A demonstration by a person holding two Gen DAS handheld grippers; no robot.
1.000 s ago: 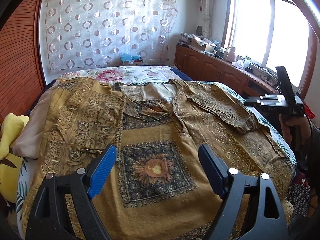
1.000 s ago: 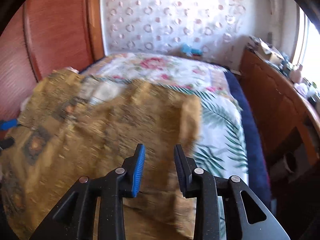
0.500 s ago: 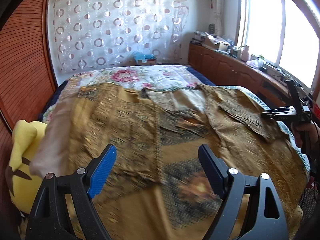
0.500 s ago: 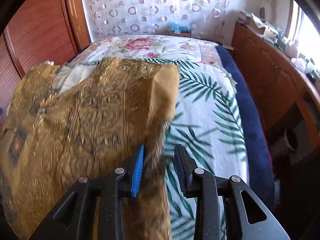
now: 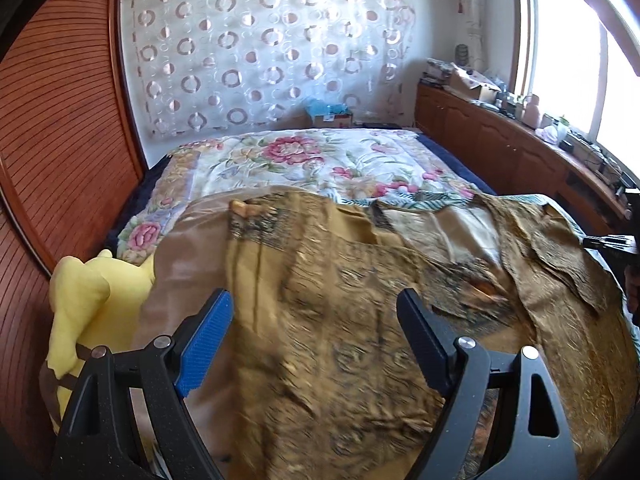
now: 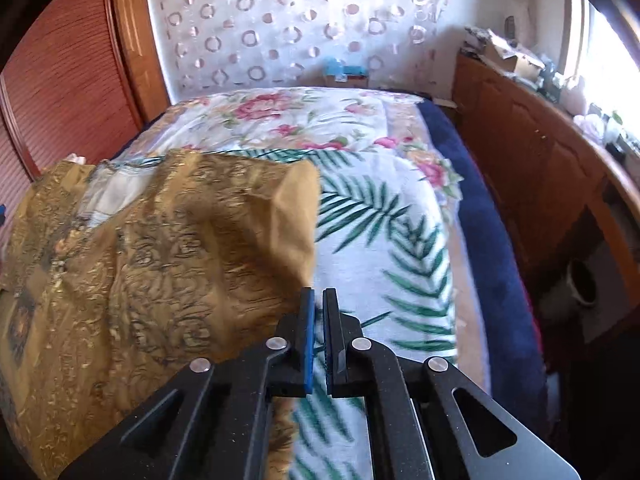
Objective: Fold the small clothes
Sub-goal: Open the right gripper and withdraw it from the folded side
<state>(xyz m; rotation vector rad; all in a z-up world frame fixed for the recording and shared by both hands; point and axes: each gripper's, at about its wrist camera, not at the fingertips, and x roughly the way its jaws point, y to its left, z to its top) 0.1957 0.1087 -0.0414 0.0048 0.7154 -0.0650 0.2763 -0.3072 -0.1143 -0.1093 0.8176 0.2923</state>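
A bed [image 5: 404, 152] fills most of both views, covered by a floral bedspread [image 5: 288, 156] toward its far end and a white sheet printed with green palm leaves [image 6: 384, 240] nearer, with a dark blue edge [image 6: 480, 216] along the side that faces a long wooden cabinet [image 5: 500, 148] under the window. A wall hanging with ring patterns [image 5: 260, 52] rises behind the far end of the bed, and ribbed reddish wood panelling [image 5: 60, 120] runs along the other side. Spread across the near half of the bed lies the golden-brown patterned garment [image 5: 340, 320], a top with dark ornamental panels; one sleeve [image 5: 560, 248] is folded inward near the cabinet-side edge, and its pale lining shows at the neckline. A yellow plush toy [image 5: 84, 300] sits at the panelling-side edge of the bed, touching the garment's hem. The left hand-held gripper [image 5: 316, 344] hovers above the cloth with its blue-padded jaws spread wide and nothing between them. The right hand-held gripper [image 6: 318, 312] has just been closing and is now clenched, its pads all but meeting right at the garment's cabinet-side edge; from the right wrist view I cannot tell whether a bit of fabric is caught between them. In the left wrist view that gripper appears at the far right margin, with part of a hand [image 5: 632, 280] below it.
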